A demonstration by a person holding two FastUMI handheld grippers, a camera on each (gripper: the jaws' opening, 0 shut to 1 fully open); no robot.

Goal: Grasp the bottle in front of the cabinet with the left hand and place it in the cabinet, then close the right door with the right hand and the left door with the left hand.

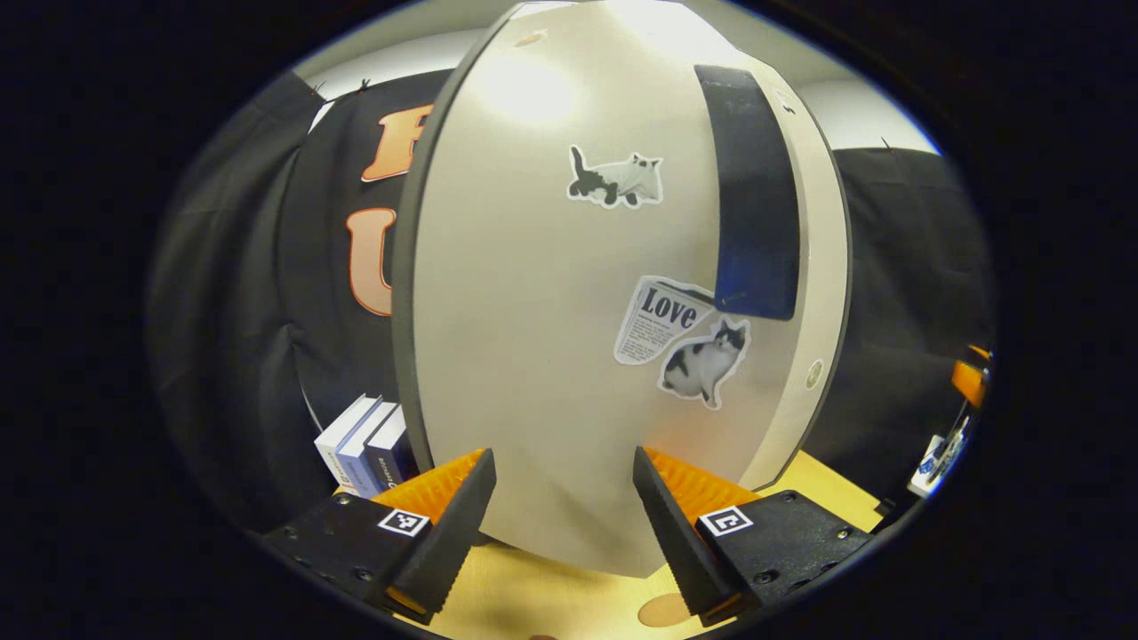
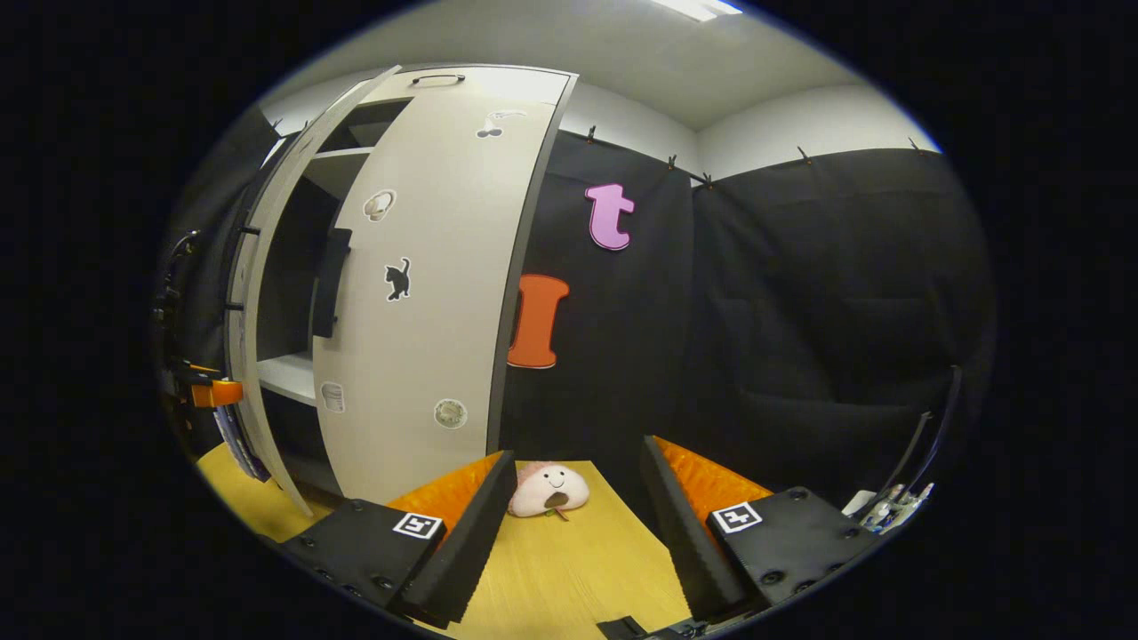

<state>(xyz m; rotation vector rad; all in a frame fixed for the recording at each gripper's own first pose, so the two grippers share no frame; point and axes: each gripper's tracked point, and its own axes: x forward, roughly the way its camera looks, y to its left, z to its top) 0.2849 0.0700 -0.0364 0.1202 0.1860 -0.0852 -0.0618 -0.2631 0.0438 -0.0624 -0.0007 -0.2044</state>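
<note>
While the left gripper (image 1: 562,498) faces the cabinet at close range, the left door (image 1: 551,311) takes up most of its view, a pale panel with a dark edge and a dark vertical handle (image 1: 754,196) near its right side. Fingers stand wide apart with nothing between them; whether the tips touch the panel cannot be told.

Stickers on that door: a cat in black and white (image 1: 617,179) high up, a newspaper clipping (image 1: 660,318) headed "Love" in bold letters with smaller print too fine to read, and a second cat (image 1: 705,361) overlapping its lower corner.

Seen from the right gripper view, the cabinet (image 2: 293,373) shows a white shelf inside, the left door angled partly open at its left, the right door (image 2: 436,284) across the front. That door carries a black cat silhouette (image 2: 397,279) and several small round or pale stickers, writing illegible.

Bottle: cannot be made out in the dark interior.

Right gripper (image 2: 576,524) hangs over the yellow wooden table (image 2: 578,569), fingers wide, holding nothing. A pink smiling plush toy (image 2: 548,490) lies on the table just beyond its left finger.

Three books (image 1: 366,444) stand upright beside the cabinet's left; spine lettering unreadable.
</note>
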